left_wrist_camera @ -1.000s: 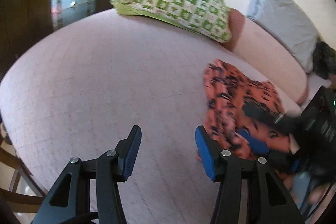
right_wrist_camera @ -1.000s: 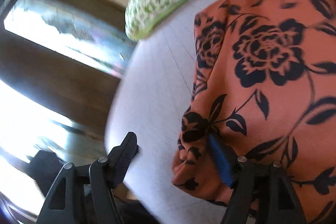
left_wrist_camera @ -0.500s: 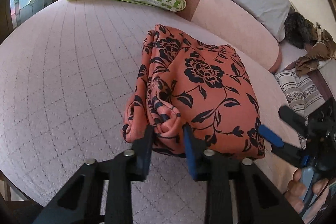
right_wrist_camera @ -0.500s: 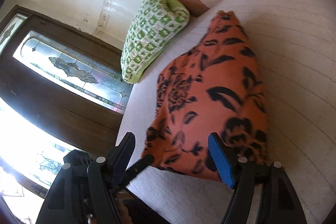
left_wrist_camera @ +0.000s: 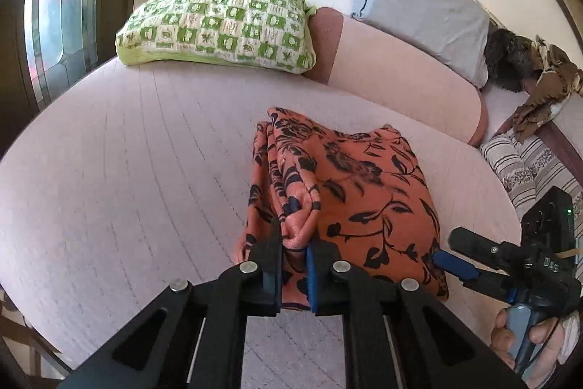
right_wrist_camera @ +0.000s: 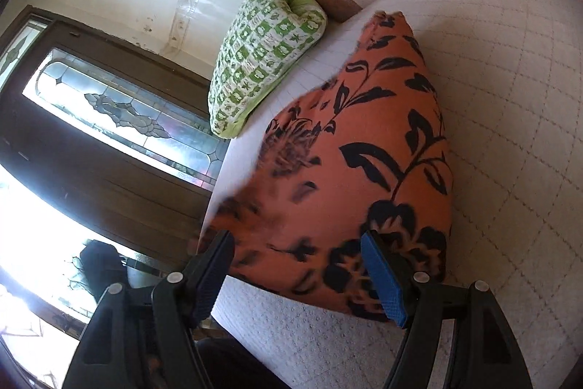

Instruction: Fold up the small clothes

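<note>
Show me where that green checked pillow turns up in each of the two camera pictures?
Left wrist view: the green checked pillow lies upper left of centre, at the bed's far end.
Right wrist view: the same pillow sits top centre, tilted on end.
Shared landmark: the orange flowered garment, nearer than the pillow in both.

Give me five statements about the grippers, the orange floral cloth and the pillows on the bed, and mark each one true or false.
1. The left gripper is shut on a bunched edge of the orange floral cloth. True.
2. The right gripper is clamped on the cloth too. False: its jaws stand wide apart at the cloth's near edge.
3. The green checked pillow lies on top of the cloth. False: it sits apart, further back on the bed.
4. A grey pillow leans by the wall. True.
5. The cloth is spread out in a single flat layer. False: it is folded into several layers.
</note>
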Available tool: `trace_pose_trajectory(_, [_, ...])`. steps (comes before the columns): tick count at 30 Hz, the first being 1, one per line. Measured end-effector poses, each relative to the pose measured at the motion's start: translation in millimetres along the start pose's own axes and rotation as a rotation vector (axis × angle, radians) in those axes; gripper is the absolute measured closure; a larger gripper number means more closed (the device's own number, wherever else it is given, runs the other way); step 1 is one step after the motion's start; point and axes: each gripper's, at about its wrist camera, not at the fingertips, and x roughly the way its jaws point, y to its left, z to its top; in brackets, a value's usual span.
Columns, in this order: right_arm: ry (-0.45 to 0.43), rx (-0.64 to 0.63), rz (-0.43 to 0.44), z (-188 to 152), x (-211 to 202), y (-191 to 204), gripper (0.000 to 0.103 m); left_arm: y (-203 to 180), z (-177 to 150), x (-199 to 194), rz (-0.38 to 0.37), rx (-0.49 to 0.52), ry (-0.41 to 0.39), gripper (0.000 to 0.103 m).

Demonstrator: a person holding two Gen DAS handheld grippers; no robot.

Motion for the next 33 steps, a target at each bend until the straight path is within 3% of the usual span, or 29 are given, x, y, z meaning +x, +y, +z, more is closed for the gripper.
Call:
trace_pose_trajectory(4, [0.079,0.02,-0.072,-0.5,22.2,-11.2,0.028,24.1,-27.8,53.0,0.028,-0.095,0.212,0.092])
trace_pose_trajectory(9, [0.048,-0.042,-0.084,12.5,12.6,6.8,0.028,22.7,-30.0,51.9,0.021,-0.086,0.202,0.09])
trace_pose_trajectory(12, [0.023,-0.019,-0.021,35.1,16.0,9.8,0.027,21.6,-32.1,55.2,0.014,-0.095,0.2,0.088])
trace_pose_trajectory(14, [0.04,0.02,-0.019,43.8,28.9,-3.5,0.018,21.0,-30.6,52.6,0.015,-0.1,0.203,0.085])
trace_pose_trajectory(16, [0.099,0.152,-0.046,45.9,48.6,-29.6,0.018,20.9,-28.6,37.0,0.037,-0.086,0.168,0.082])
trace_pose_trajectory(18, [0.083,0.111,-0.04,44.8,45.7,-20.4,0.018,10.0,-17.9,6.0,0.08,-0.034,0.039,0.077])
trace_pose_trajectory(20, [0.099,0.072,-0.049,41.3,50.2,-15.0,0.017,-5.3,-4.0,-13.4,0.058,0.021,-0.063,0.05])
trace_pose_trajectory(22, [0.099,0.091,-0.033,40.0,52.3,-20.1,0.017,-17.5,9.7,-11.8,0.009,0.048,-0.086,0.047])
trace_pose_trajectory(24, [0.095,0.124,-0.011,41.4,49.3,-23.3,0.017,-23.9,17.5,14.6,0.007,0.077,-0.037,0.047])
trace_pose_trajectory(28, [0.067,0.109,0.013,55.0,30.5,-12.1,0.017,3.5,0.9,94.0,0.121,0.025,0.22,0.055])
trace_pose_trajectory(31, [0.032,0.101,0.073,78.3,26.5,-7.3,0.017,17.0,-8.2,97.4,0.098,-0.017,0.209,0.048])
trace_pose_trajectory(33, [0.031,0.122,0.018,91.5,39.6,-22.2,0.017,16.6,-7.0,99.0,0.095,0.003,0.211,0.048])
